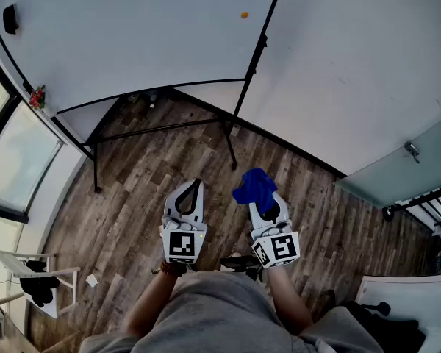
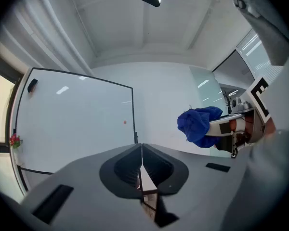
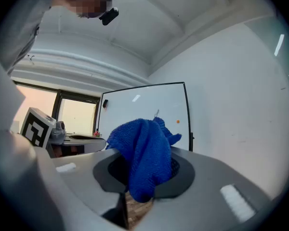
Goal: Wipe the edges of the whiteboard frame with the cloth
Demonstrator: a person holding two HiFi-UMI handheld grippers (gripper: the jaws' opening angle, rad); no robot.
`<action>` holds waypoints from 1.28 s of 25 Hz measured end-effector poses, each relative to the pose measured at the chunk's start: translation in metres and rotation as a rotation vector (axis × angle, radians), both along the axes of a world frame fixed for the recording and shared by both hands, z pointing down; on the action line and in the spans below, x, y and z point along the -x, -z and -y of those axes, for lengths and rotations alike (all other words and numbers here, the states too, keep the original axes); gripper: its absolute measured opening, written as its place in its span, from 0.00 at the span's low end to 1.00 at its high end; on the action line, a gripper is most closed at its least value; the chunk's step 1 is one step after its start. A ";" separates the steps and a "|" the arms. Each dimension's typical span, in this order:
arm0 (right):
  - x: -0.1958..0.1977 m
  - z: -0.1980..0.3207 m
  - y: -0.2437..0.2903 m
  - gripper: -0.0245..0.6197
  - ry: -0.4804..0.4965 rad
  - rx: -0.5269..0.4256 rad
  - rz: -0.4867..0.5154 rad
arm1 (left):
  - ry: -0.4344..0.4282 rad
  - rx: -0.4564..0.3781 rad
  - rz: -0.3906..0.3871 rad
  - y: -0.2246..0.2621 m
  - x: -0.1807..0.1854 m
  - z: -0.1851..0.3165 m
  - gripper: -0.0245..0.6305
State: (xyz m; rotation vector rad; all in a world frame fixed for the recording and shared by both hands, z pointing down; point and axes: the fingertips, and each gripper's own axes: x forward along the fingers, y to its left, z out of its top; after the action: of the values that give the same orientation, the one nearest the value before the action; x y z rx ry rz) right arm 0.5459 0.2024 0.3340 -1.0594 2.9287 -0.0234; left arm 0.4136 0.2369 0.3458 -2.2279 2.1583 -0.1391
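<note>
A large whiteboard (image 1: 132, 35) with a thin black frame (image 1: 251, 61) stands on a black stand against the wall ahead; it also shows in the left gripper view (image 2: 72, 124) and the right gripper view (image 3: 144, 107). My right gripper (image 1: 259, 195) is shut on a bunched blue cloth (image 1: 254, 186), which hangs over its jaws (image 3: 143, 162). My left gripper (image 1: 193, 190) is shut with nothing in it, its jaws pressed together (image 2: 140, 170). Both grippers are held over the floor, well short of the board. The cloth (image 2: 198, 124) shows to the right in the left gripper view.
A black eraser (image 1: 10, 18) and an orange magnet (image 1: 244, 15) sit on the board. The stand's black legs (image 1: 162, 129) spread over the wood floor. Windows (image 1: 15, 168) run along the left, a white chair (image 1: 37, 274) stands at lower left, a glass panel (image 1: 404, 168) at right.
</note>
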 end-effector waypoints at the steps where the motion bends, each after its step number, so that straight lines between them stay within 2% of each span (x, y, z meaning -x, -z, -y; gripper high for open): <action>1: 0.000 0.001 0.000 0.20 -0.004 0.003 0.016 | -0.011 0.000 0.003 -0.001 0.001 0.001 0.06; 4: -0.001 0.005 -0.005 0.20 -0.015 0.012 0.044 | -0.034 0.002 0.008 -0.007 0.003 0.007 0.06; 8: -0.009 0.028 -0.028 0.20 -0.031 0.039 0.027 | -0.033 0.021 0.009 -0.019 0.001 0.026 0.05; 13: -0.006 0.088 -0.045 0.20 -0.004 0.063 0.052 | 0.010 0.039 0.007 -0.028 0.000 0.072 0.05; 22: -0.017 0.196 -0.057 0.20 0.086 0.093 0.081 | 0.070 0.070 0.012 -0.042 -0.026 0.166 0.05; 25: -0.019 0.229 -0.073 0.20 0.099 0.126 0.079 | 0.072 0.088 -0.021 -0.050 -0.032 0.186 0.05; 29: -0.009 0.258 -0.092 0.20 0.102 0.171 0.061 | 0.092 0.119 -0.045 -0.059 -0.017 0.201 0.05; 32: 0.008 0.283 -0.102 0.20 0.102 0.177 0.048 | 0.108 0.122 -0.053 -0.068 0.008 0.221 0.05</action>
State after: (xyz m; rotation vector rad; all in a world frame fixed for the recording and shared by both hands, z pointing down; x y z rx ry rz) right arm 0.5380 -0.0802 0.4360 -0.9115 2.9784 -0.3116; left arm 0.4060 0.0155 0.4135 -2.2001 2.3599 -0.2241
